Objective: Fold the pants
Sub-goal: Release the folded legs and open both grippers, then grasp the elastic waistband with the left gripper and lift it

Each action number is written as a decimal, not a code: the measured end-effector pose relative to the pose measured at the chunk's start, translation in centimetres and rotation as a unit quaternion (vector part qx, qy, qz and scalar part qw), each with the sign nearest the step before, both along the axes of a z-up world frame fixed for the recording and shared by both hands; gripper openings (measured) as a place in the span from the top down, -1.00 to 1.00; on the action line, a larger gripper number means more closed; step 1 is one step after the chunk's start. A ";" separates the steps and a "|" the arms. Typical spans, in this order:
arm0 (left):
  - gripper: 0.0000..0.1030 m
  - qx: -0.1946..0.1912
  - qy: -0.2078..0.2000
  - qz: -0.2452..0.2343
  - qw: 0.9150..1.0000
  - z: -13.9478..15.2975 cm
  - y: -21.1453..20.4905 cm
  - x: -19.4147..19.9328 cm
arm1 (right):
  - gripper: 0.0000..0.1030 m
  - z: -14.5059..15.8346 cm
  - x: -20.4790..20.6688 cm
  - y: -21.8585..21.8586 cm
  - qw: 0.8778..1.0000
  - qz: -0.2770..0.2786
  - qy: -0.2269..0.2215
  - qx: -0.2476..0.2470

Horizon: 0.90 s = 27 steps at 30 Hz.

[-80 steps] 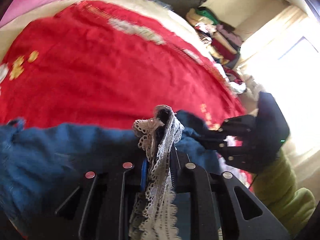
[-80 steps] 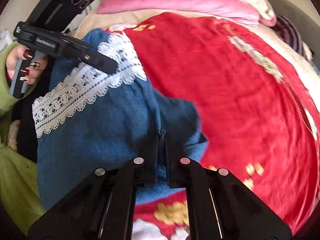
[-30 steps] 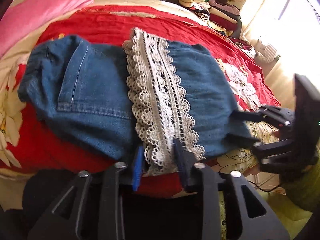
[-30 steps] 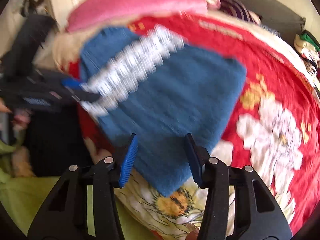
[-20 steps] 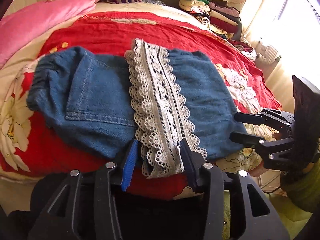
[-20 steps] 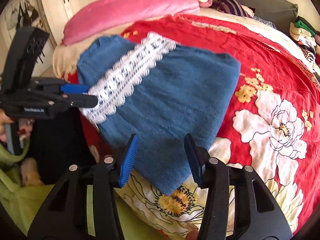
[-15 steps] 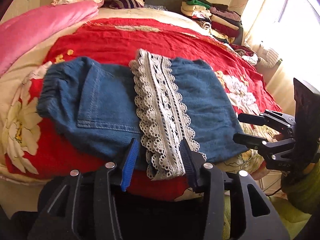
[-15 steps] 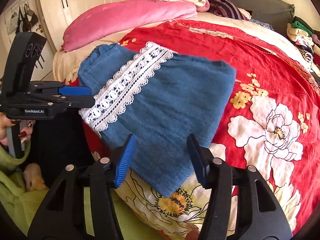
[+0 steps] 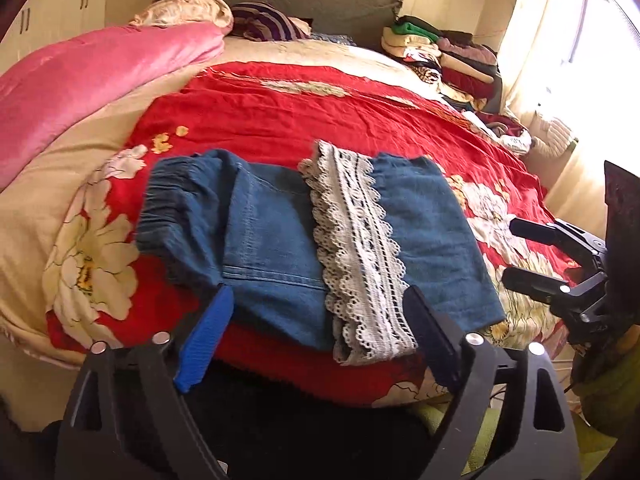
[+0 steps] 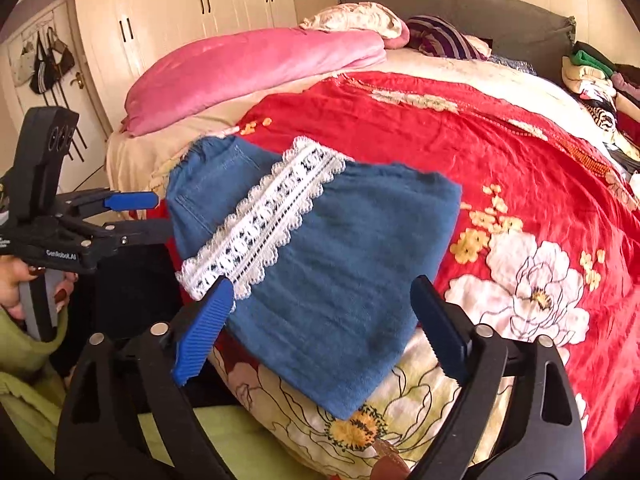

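The blue denim pants [image 9: 272, 240] lie folded on the red flowered bedspread [image 9: 320, 120] near the bed's front edge. A white lace band [image 9: 356, 248] runs across the top. My left gripper [image 9: 318, 294] hovers just off that edge, jaws opening wide, pads touching nothing. My right gripper [image 9: 516, 252] hangs to the right of the pants. In the right wrist view the pants [image 10: 352, 272] and lace band [image 10: 272, 216] lie beyond my right gripper [image 10: 320, 284], whose jaws are opening with nothing pressed between them. My left gripper [image 10: 154, 212] stands at the left, clear of the cloth.
A pink blanket [image 9: 92, 80] lies along the bed's left side and a stack of folded clothes [image 9: 448, 60] at the far right corner. Wardrobe doors [image 10: 180, 20] and hanging bags [image 10: 44, 64] stand behind. A hand [image 10: 12, 292] in a green sleeve holds the left gripper.
Both grippers let go of the pants, which now lie folded on the bed. Their jaws have spread wide, and both have drawn up and back from the bed edge.
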<state>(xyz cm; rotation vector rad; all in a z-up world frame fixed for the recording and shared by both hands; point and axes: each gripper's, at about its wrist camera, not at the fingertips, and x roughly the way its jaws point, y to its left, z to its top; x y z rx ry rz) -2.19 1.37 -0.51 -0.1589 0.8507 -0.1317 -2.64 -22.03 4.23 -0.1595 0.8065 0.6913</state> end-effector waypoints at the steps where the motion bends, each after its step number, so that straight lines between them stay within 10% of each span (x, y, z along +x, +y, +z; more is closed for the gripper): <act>1: -0.75 0.001 -0.002 0.003 1.000 0.1 0.2 -0.1 | -0.66 0.2 0.1 0.1 1.000 0.001 -0.002 0.002; 27: -0.89 -0.013 0.010 0.079 0.997 -0.9 6.4 -0.6 | -0.74 4.3 5.8 11.3 0.995 0.092 -0.029 -0.003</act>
